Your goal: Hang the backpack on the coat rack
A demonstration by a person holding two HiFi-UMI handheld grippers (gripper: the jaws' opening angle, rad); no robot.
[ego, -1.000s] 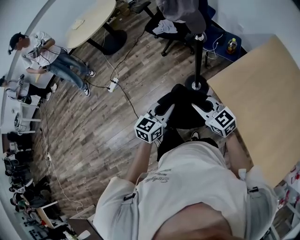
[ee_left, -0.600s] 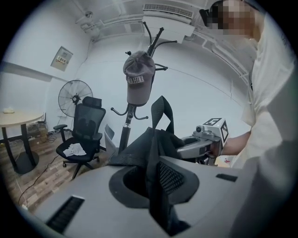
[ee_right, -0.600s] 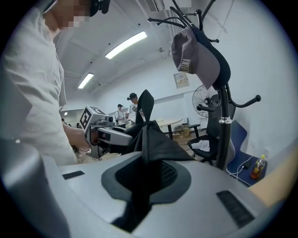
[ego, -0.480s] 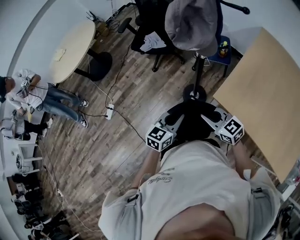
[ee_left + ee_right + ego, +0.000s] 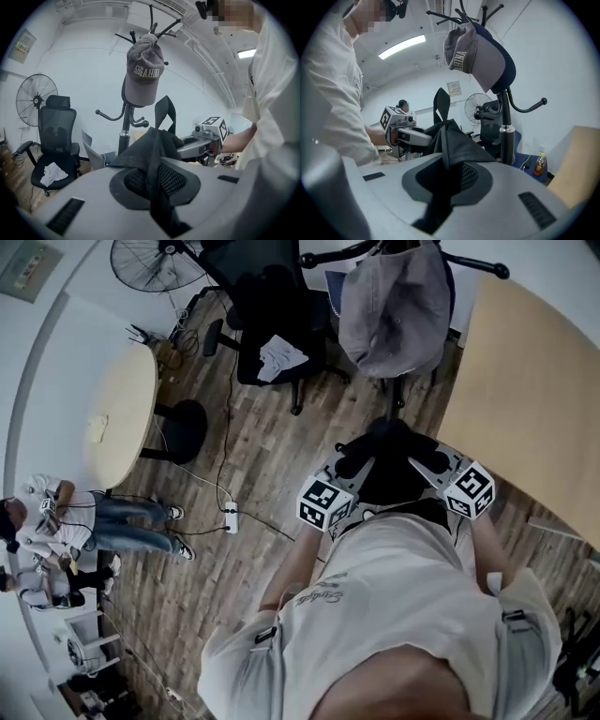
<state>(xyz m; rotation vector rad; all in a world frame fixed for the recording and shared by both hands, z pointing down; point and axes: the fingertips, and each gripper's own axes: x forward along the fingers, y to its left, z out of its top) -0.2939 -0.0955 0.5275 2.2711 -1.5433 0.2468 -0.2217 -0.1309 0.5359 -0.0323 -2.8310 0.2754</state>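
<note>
Between the jaws of the left gripper [image 5: 157, 183], pinched tight on a black webbing strap of the backpack [image 5: 147, 145]; same at the right gripper [image 5: 447, 180], clamped on another black strap. Holds the backpack up off the floor between the two, in front of the person's chest, just short of the coat rack [image 5: 124, 140] and not yet on any hook. Faces the rack's pole straight ahead, with curved lower hooks and upper pegs, the top crowned by a grey cap [image 5: 144, 75].

Hemmed in on the right by the long edge of a tan table [image 5: 525, 399], close beside the pole. Leaves open wood floor [image 5: 272, 484] to the left, crossed only by a cable and a power strip [image 5: 231, 519]. Crowded beyond the rack by a black office chair [image 5: 253, 306]; further off, a standing fan [image 5: 150, 259], a round table [image 5: 117, 413] and a seated person [image 5: 56, 521], all well apart.

Shows white capitals across the cap's front, too soft to spell out with certainty. Carries square black-and-white markers on each gripper's cube. Wall notice [image 5: 21, 44] too small to read.
</note>
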